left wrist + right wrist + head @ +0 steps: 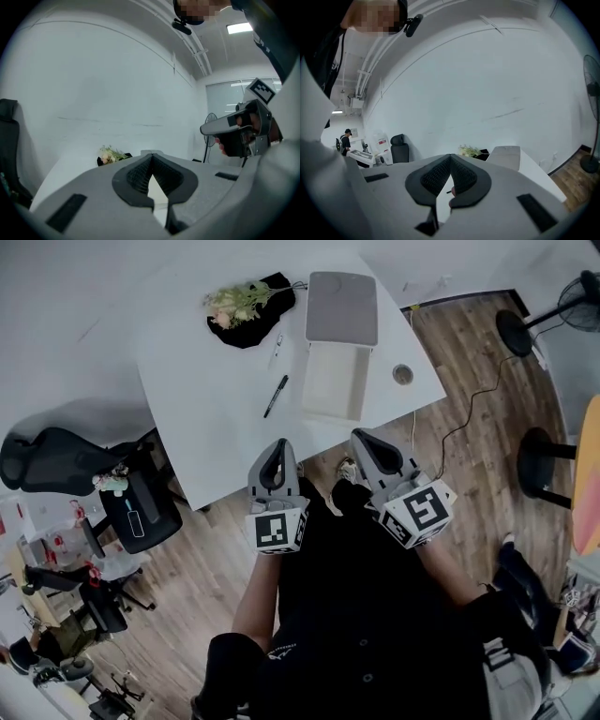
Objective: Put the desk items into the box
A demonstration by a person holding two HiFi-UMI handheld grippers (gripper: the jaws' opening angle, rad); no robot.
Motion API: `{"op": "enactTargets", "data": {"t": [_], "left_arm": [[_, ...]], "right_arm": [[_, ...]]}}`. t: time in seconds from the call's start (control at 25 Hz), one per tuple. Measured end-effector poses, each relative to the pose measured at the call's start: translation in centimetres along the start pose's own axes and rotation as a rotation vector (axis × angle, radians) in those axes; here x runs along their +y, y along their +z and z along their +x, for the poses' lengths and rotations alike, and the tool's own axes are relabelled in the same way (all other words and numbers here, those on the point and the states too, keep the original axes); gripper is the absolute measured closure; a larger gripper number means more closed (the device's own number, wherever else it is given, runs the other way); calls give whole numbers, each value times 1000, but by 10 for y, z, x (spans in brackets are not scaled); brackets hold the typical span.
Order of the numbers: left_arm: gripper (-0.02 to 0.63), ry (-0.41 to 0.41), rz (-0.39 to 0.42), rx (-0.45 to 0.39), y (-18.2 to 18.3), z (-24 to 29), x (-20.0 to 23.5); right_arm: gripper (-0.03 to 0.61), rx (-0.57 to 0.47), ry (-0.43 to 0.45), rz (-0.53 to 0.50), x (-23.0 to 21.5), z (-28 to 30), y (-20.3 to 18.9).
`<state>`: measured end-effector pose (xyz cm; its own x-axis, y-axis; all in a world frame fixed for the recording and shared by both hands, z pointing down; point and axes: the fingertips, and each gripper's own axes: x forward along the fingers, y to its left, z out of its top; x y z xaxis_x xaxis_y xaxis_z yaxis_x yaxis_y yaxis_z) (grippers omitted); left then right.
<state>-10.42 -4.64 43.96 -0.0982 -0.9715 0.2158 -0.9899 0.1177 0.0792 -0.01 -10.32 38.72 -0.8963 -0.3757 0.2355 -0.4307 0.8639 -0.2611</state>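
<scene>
Left hand-held gripper (pixel 277 448): I hold it low in front of my body, with its tip at the near edge of the tabletop (pixel 202 418).
Left jaw state: clenched. In the left gripper view the dark pads (pixel 136 176) meet at their tips, and nothing sits between them.
Right hand-held gripper (pixel 362 439): I hold it beside the left one, angled toward the near edge of the tabletop, just short of the box (pixel 333 381).
Right jaw state: clenched. In the right gripper view the pads (pixel 465 177) touch at the tips and grasp nothing.
Marker cubes: one on the rear of each hand-held gripper, facing up toward the head camera.
Box: open, on the right part of the tabletop. It is a white tray with its grey lid (pixel 342 307) folded back on the far side.
Black pen (pixel 276 396): lies flat on the tabletop just left of the box, not touching it, well ahead of both grippers.
Pale pen-like item (pixel 277 350): lies farther back, between the black cloth (pixel 251 326) and the box lid. Its detail is too small to tell.
Flowers (pixel 239 302): lie on the black cloth at the far left of the tabletop.
Round opening (pixel 403 374): set in the tabletop to the right of the box.
Surroundings: wooden floor (pixel 469 409); black office chair (pixel 56 460) to the left of the tabletop.
</scene>
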Motion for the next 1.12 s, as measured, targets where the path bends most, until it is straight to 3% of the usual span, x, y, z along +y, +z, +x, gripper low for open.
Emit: {"op": "enactTargets", "data": {"t": [0.12, 0.32, 0.76, 0.96, 1.12], "left_arm": [[606, 1, 5, 40, -17, 20, 17], [606, -1, 23, 142, -52, 53, 54], [606, -125, 114, 313, -114, 118, 91], [606, -205, 167, 449, -167, 135, 97], [606, -243, 219, 500, -196, 145, 101]], "right_arm": [[580, 17, 8, -25, 0, 20, -2], [580, 17, -57, 7, -11, 48, 4], [580, 53, -205, 74, -20, 85, -12], [580, 67, -259, 95, -16, 95, -21], [580, 71, -320, 107, -16, 98, -28]]}}
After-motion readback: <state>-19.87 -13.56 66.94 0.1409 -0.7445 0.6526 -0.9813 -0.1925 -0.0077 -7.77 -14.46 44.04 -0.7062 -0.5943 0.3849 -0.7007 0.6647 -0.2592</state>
